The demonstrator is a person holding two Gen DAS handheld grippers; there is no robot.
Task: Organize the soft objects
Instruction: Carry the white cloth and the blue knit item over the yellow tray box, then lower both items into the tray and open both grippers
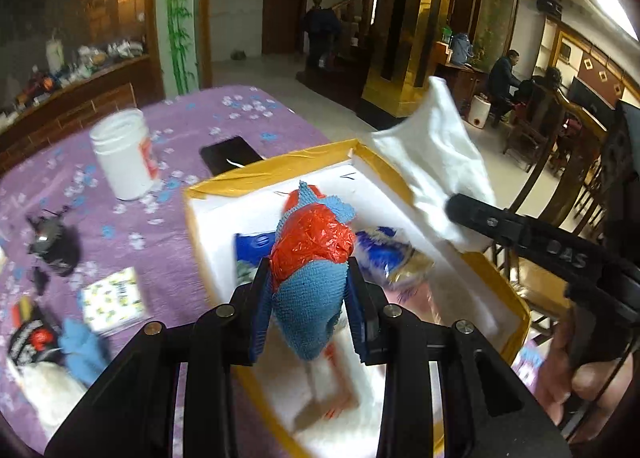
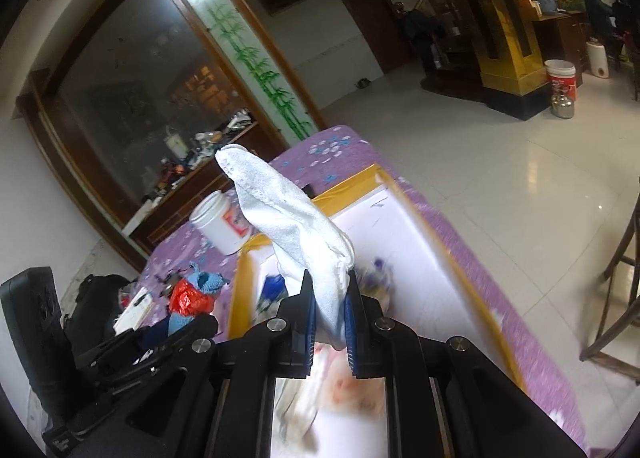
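Note:
My left gripper [image 1: 308, 270] is shut on a blue cloth [image 1: 308, 298] with a crumpled red plastic bag [image 1: 316, 238] bunched in it, held over the white foam box with yellow tape edges [image 1: 224, 188]. My right gripper [image 2: 330, 278] is shut on a white cloth [image 2: 288, 218] that sticks up from the jaws, above the same box [image 2: 244, 278]. The white cloth [image 1: 436, 154] and right gripper also show at the right of the left wrist view. The blue cloth and red bag [image 2: 188, 298] show at the left of the right wrist view. Blue and white wrapped items [image 1: 384, 250] lie inside the box.
A white plastic jar [image 1: 122, 154], a black phone [image 1: 230, 160], a black clip [image 1: 50, 242], a patterned tissue pack [image 1: 112, 300] and a blue glove [image 1: 82, 350] lie on the purple flowered tablecloth [image 1: 192, 118]. Wooden chairs [image 2: 616, 298] stand to the right on the tiled floor.

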